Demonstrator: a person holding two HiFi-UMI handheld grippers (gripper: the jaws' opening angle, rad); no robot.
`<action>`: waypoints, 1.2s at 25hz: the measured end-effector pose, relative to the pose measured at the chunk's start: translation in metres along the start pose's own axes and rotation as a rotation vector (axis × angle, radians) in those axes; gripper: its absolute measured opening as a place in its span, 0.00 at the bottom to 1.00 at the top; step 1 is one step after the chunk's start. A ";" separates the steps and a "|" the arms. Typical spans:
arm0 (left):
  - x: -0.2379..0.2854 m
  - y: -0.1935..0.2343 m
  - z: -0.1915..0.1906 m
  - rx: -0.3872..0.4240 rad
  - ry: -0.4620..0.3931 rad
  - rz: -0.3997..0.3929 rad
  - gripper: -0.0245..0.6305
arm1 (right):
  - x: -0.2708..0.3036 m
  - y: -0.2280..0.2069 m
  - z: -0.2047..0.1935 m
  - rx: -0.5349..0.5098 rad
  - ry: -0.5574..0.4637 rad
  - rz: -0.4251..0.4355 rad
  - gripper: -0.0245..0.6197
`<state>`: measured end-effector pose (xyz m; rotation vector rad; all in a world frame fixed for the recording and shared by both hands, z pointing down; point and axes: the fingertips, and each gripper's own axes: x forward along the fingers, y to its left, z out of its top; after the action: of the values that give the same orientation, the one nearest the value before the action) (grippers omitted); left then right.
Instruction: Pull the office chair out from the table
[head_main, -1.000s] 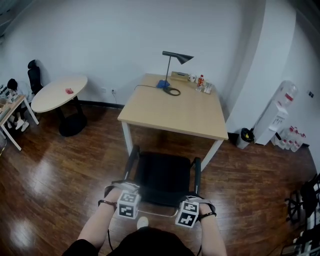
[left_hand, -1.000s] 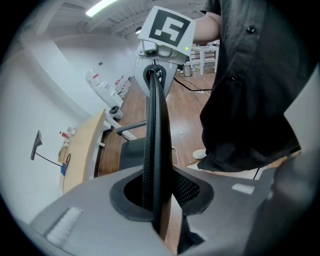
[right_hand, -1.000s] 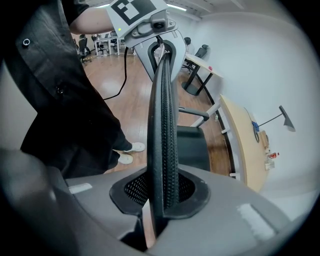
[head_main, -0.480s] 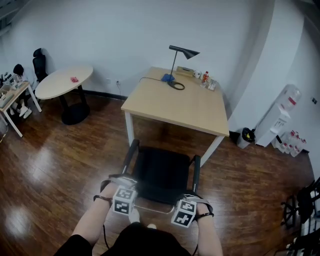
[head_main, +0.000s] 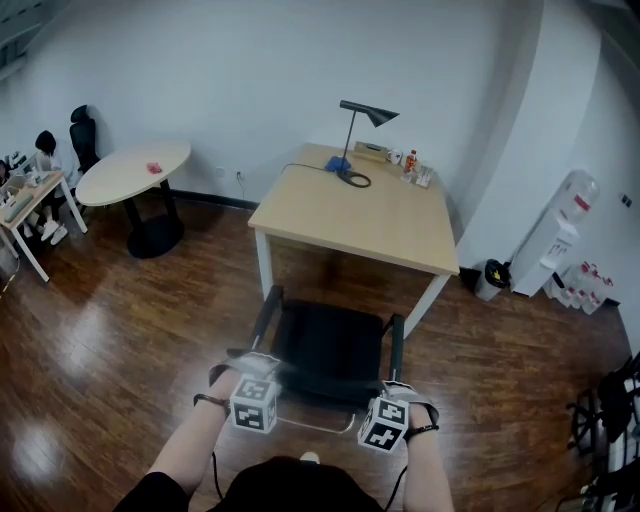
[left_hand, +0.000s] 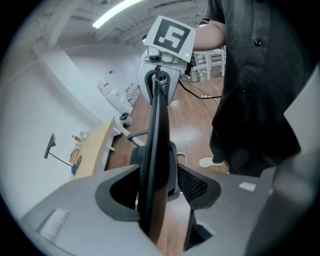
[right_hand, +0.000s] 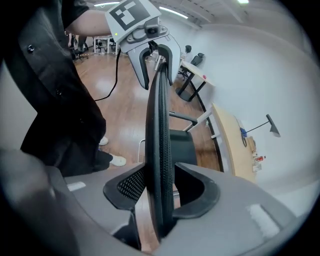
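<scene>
Both the left gripper (left_hand: 159, 197) and the right gripper (right_hand: 161, 192) have just been opening their jaws, which stand slack astride the office chair (head_main: 330, 350) backrest's edge, with bare floor (left_hand: 195, 127) beyond.

Left forearm (head_main: 188, 452) and right forearm (head_main: 426, 468) are reaching forward. Left gripper (left_hand: 159, 192) and right gripper (right_hand: 162, 192) are pointing steeply downward, jaws just having been opening, straddling the chair back (left_hand: 157, 125) without pressing it.
</scene>
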<state>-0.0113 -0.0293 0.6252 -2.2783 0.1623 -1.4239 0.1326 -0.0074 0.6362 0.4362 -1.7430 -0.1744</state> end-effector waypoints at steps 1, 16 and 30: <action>-0.006 0.001 0.005 -0.001 -0.017 0.023 0.36 | -0.005 -0.001 -0.002 0.000 0.010 -0.014 0.33; -0.137 -0.002 0.004 -0.551 -0.437 0.517 0.07 | -0.099 0.032 0.070 0.450 -0.356 -0.487 0.09; -0.202 -0.078 -0.020 -0.702 -0.626 0.591 0.04 | -0.136 0.126 0.107 0.707 -0.512 -0.598 0.06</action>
<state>-0.1325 0.1005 0.4999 -2.7335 1.1601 -0.3323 0.0263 0.1468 0.5330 1.5412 -2.1005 -0.0889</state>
